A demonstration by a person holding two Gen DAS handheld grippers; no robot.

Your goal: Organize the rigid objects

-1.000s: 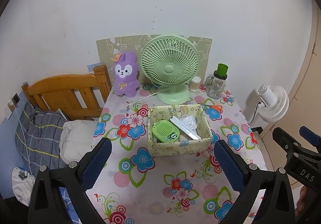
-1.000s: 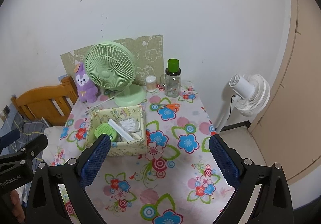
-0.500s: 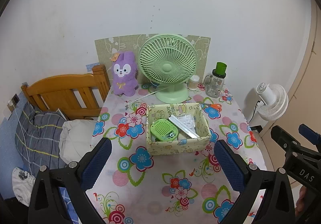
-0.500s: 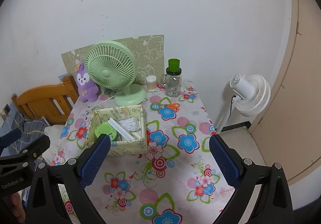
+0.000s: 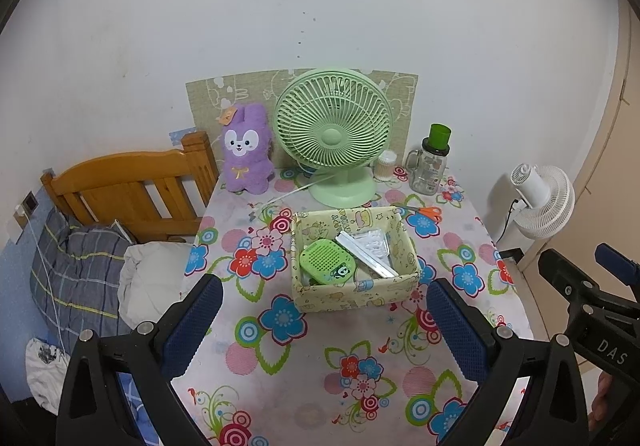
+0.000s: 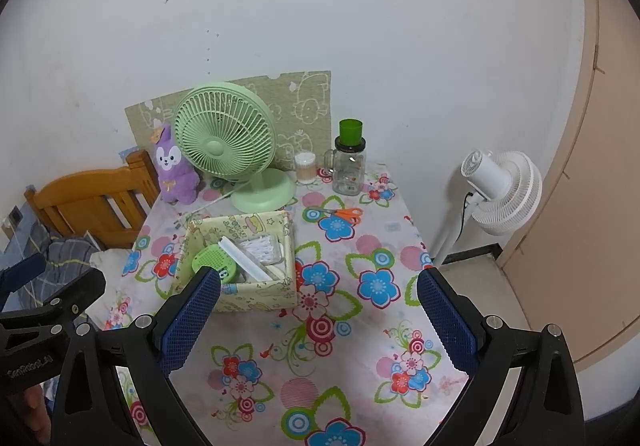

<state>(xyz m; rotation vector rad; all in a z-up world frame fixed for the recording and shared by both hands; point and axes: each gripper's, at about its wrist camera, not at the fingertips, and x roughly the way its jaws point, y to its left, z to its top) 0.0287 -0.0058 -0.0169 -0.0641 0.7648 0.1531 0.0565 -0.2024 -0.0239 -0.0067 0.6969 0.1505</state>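
Note:
A pale yellow patterned box [image 5: 354,294] [image 6: 256,300] stands mid-table and holds a green perforated case [image 5: 327,260] [image 6: 214,260], a white bar [image 5: 366,254] [image 6: 246,258] and a clear packet of white bits [image 5: 374,240] [image 6: 260,248]. Orange-handled scissors [image 5: 424,211] [image 6: 340,213] lie on the cloth behind the box to its right. My left gripper [image 5: 324,320] hangs open above the table's near part, in front of the box, with nothing between its blue pads. The right gripper [image 6: 318,316] is open too, empty, with its left pad over the box's front corner.
At the back stand a green desk fan [image 5: 334,134] [image 6: 224,136], a purple plush rabbit [image 5: 245,150] [image 6: 174,170], a cotton-swab jar [image 5: 386,165] [image 6: 305,168] and a glass mug with a green lid [image 5: 432,162] [image 6: 350,162]. A wooden headboard [image 5: 128,190] and bedding border the left; a white floor fan [image 5: 542,200] [image 6: 500,190] stands right.
Both grippers have drawn back and up a little, so the table and box look slightly smaller and lower. Nothing on the table has moved; both stay open.

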